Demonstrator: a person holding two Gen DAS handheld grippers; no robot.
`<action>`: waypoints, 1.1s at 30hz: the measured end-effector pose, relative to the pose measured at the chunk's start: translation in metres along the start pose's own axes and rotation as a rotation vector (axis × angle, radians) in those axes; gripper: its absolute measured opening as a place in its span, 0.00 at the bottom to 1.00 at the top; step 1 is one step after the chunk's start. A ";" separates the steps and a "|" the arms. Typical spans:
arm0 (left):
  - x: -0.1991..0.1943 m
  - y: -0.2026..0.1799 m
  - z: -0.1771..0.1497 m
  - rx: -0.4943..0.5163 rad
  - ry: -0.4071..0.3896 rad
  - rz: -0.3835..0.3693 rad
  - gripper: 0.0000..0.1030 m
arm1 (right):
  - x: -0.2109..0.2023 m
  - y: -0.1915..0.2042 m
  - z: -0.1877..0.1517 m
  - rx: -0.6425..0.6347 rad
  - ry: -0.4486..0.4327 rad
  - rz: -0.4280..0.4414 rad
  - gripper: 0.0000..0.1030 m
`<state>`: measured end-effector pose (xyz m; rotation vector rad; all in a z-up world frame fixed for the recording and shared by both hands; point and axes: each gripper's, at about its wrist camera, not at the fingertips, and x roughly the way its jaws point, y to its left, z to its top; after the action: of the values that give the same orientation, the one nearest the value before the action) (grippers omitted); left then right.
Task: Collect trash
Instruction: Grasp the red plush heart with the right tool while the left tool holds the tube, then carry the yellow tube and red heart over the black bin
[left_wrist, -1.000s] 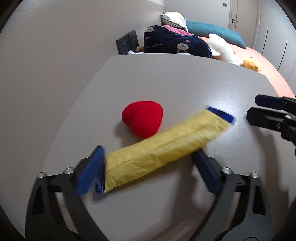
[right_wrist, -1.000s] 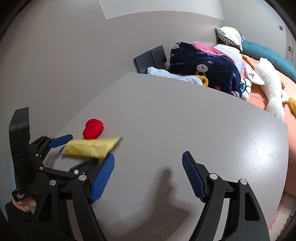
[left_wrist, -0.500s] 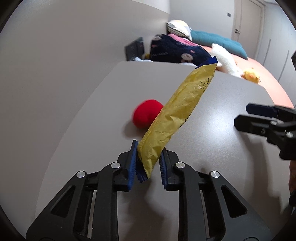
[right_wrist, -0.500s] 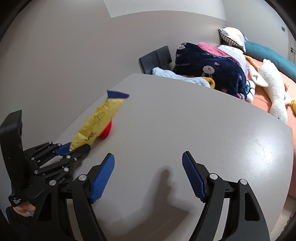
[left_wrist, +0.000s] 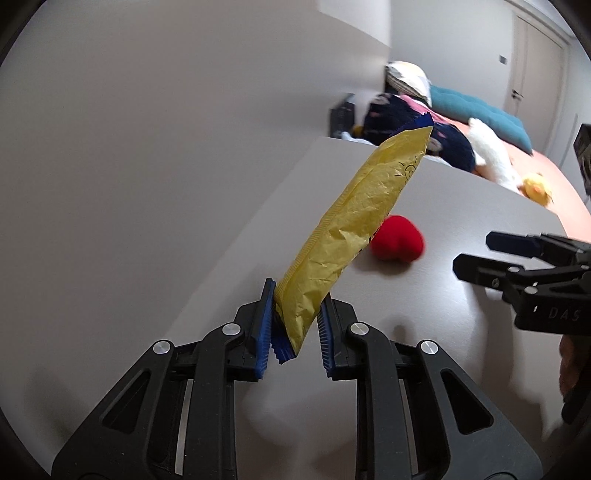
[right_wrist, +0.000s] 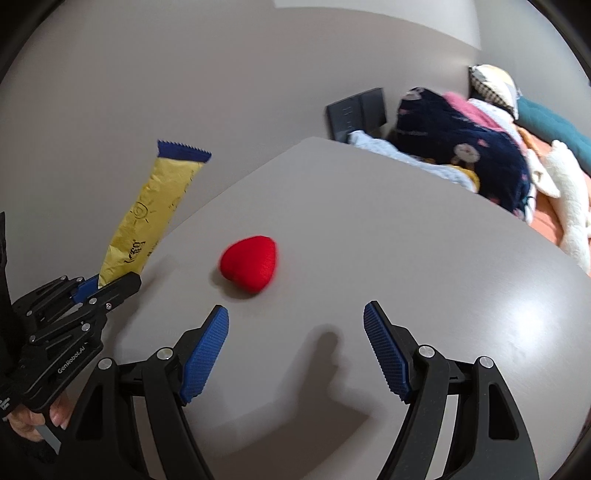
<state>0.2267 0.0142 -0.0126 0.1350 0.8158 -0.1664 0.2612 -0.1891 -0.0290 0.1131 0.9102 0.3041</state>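
A long yellow wrapper (left_wrist: 354, 221) with blue serrated ends sticks up off the grey table (left_wrist: 424, 332), pinched at its lower end by my left gripper (left_wrist: 295, 325), which is shut on it. The right wrist view shows the same wrapper (right_wrist: 151, 218) rising from the left gripper (right_wrist: 107, 286) at the left edge. A red heart-shaped plush (right_wrist: 250, 263) lies on the table (right_wrist: 424, 258), just ahead of my right gripper (right_wrist: 295, 350), whose jaws stand open with nothing between them. In the left wrist view the red heart (left_wrist: 399, 240) lies behind the wrapper and the right gripper (left_wrist: 480, 254) is at the right.
Beyond the table's far edge is a bed with a navy blanket (right_wrist: 461, 155), a teal pillow (left_wrist: 480, 122), a white plush (right_wrist: 569, 184) and a small yellow toy (left_wrist: 535, 186). A dark panel (right_wrist: 356, 110) sits on the grey wall. A hand (right_wrist: 33, 421) holds the left gripper.
The left gripper closed on the yellow wrapper's end and lifted it off the table, so it now stands upright. The right gripper has come closer to the red heart, still open.
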 end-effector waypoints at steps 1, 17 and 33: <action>0.000 0.002 0.000 -0.006 -0.001 0.002 0.21 | 0.004 0.002 0.002 0.000 0.006 0.004 0.74; -0.005 0.018 -0.001 -0.069 -0.002 0.026 0.21 | 0.053 0.026 0.038 -0.067 0.087 -0.037 0.43; -0.023 0.003 0.001 -0.075 0.001 0.011 0.21 | 0.013 0.013 0.021 -0.069 0.072 -0.027 0.31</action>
<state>0.2122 0.0194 0.0055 0.0686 0.8208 -0.1249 0.2825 -0.1721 -0.0230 0.0259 0.9709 0.3158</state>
